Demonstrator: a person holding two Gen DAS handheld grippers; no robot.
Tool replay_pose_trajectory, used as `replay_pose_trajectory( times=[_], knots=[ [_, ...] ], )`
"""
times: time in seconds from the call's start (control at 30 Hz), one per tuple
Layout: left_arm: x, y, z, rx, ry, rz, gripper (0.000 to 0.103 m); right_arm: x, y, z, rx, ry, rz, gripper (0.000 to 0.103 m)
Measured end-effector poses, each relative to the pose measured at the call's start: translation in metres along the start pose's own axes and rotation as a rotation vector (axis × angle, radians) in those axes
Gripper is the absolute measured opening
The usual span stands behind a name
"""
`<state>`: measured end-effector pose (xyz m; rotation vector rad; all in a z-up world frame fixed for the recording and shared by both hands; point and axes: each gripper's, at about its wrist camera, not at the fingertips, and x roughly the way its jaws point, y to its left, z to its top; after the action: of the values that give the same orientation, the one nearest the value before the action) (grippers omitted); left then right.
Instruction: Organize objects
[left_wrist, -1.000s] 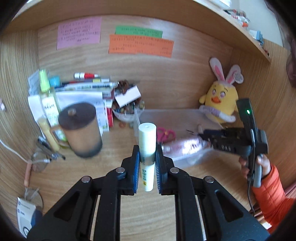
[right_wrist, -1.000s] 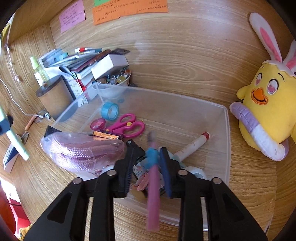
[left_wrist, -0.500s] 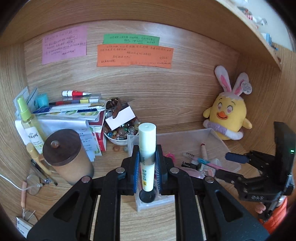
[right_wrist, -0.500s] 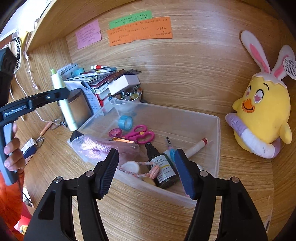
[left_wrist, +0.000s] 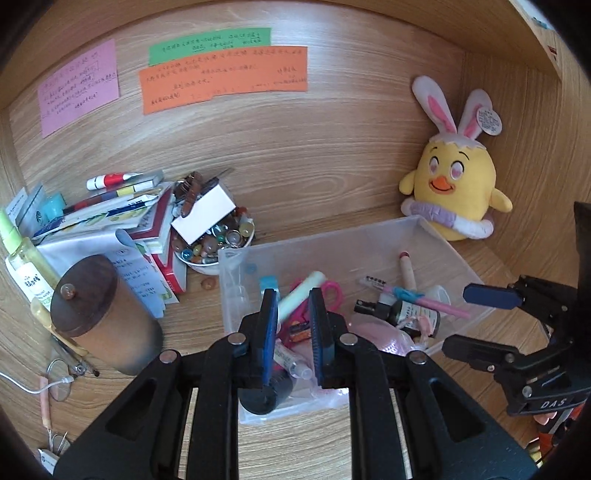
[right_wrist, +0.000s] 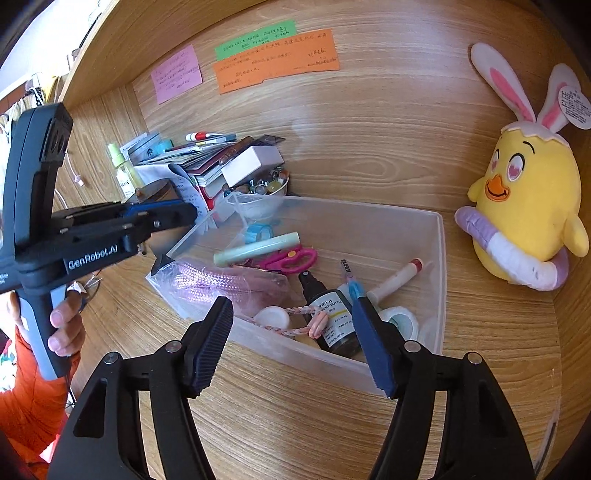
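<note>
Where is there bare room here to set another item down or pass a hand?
Free: the bin floor along its far wall, behind the scissors and red-capped stick; bare desk in front of the bin; a strip between bin and lidded cup. Crowded: the bin's near half, and the paper pile at back left.

Scissors (right_wrist: 286, 258) in bin (right_wrist: 439, 258), plush (right_wrist: 524, 206) right.

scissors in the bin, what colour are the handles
Pink scissors, best in the right wrist view.
</note>
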<state>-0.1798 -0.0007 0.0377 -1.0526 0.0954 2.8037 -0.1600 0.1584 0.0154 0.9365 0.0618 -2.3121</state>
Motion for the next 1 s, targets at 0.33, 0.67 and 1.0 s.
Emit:
replay_pose_trajectory(
  times=[0.33, 0.67, 1.0],
  knots=[
    [-0.029, -0.005, -0.018, -0.011, -0.042, -0.007, 0.045, -0.016, -0.001, 0.0, 0.036, -0.049, -0.002, 0.069],
    [-0.046, -0.005, -0.047, -0.064, -0.089, 0.022, 0.081, -0.03, 0.01, -0.008, 0.017, -0.099, -0.065, 0.083],
    [-0.049, -0.007, -0.069, -0.095, -0.106, 0.034, 0.096, -0.035, 0.018, -0.022, -0.006, -0.119, -0.127, 0.097]
  ],
)
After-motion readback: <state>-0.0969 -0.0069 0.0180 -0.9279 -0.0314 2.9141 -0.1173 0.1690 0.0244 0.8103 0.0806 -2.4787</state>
